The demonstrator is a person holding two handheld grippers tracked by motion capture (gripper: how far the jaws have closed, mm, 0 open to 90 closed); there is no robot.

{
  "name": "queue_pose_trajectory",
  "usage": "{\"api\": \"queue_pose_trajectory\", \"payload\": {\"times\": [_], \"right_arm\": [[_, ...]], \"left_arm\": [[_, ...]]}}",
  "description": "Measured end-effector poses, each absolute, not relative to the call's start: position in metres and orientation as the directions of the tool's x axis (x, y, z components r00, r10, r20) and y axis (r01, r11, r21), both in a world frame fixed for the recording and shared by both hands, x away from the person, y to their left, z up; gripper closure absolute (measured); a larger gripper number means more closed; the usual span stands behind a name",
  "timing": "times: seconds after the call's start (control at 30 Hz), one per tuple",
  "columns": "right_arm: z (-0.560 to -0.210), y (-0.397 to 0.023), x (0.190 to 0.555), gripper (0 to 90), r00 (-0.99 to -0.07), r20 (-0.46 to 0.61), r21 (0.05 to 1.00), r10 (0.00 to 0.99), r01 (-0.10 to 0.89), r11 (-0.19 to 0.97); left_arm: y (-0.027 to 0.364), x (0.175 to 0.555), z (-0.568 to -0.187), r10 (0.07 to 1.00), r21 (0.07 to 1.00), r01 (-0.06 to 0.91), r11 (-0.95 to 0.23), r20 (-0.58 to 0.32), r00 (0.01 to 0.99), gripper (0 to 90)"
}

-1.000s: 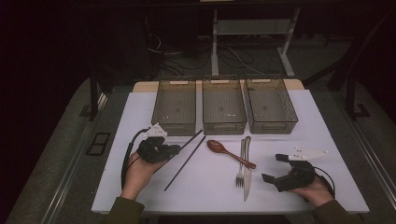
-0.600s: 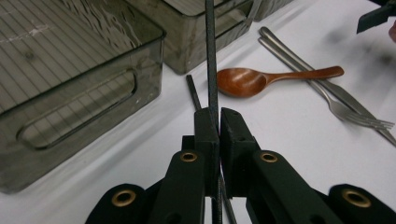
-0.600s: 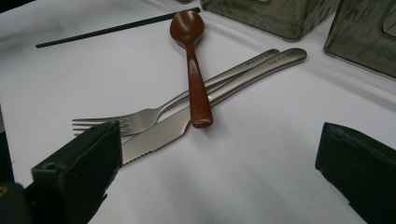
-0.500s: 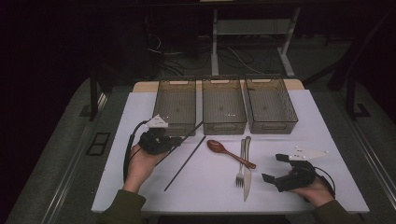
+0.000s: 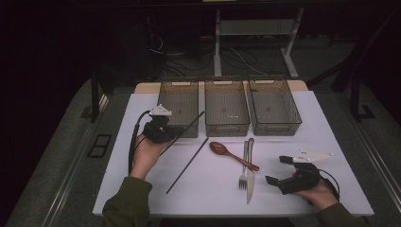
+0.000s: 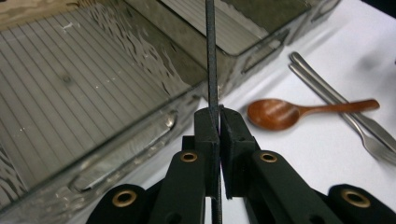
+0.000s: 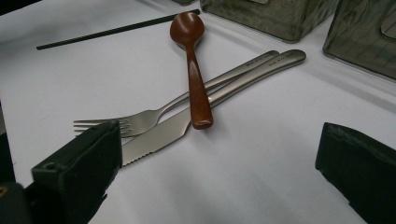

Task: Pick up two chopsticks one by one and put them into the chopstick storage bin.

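— While pinching a chopstick (image 6: pixel 211 56) tight, left gripper (image 5: pixel 160 128) hovering by the left bin (image 5: pixel 179 105)?
— Yes, lifting it off the table (image 5: pixel 142 189). Right gripper (image 5: pixel 288 174) resting, jaws spread wide, near the fork (image 7: pixel 140 119).

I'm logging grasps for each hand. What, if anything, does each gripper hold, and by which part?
The left gripper is shut on a black chopstick, pinched near one end of it. The right gripper stands open, holding nothing.
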State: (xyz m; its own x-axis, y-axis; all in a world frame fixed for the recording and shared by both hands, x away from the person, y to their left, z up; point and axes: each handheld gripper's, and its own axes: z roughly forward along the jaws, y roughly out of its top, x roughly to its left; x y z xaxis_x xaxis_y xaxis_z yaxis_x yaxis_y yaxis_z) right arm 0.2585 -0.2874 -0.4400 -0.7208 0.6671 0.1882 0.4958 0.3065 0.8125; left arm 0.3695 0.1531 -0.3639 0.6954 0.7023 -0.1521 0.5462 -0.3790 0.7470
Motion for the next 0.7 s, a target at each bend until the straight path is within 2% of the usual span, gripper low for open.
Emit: {"api": "queue_pose_trajectory", "payload": {"times": [0.23, 0.7], "right_arm": [[-0.439, -0.288, 0.258, 0.9, -0.722, 0.191, 0.815, 0.666, 0.495, 0.302], [-0.438, -0.289, 0.257, 0.9, -0.723, 0.2, 0.821, 0.662, 0.492, 0.29]], "left_arm": [[0.156, 0.388, -0.353, 0.727, 0.755, 0.557, -0.346, -0.159, 0.668, 86.0], [0.153, 0.433, -0.333, 0.763, 0.753, 0.559, -0.348, -0.119, 0.636, 85.9]]}}
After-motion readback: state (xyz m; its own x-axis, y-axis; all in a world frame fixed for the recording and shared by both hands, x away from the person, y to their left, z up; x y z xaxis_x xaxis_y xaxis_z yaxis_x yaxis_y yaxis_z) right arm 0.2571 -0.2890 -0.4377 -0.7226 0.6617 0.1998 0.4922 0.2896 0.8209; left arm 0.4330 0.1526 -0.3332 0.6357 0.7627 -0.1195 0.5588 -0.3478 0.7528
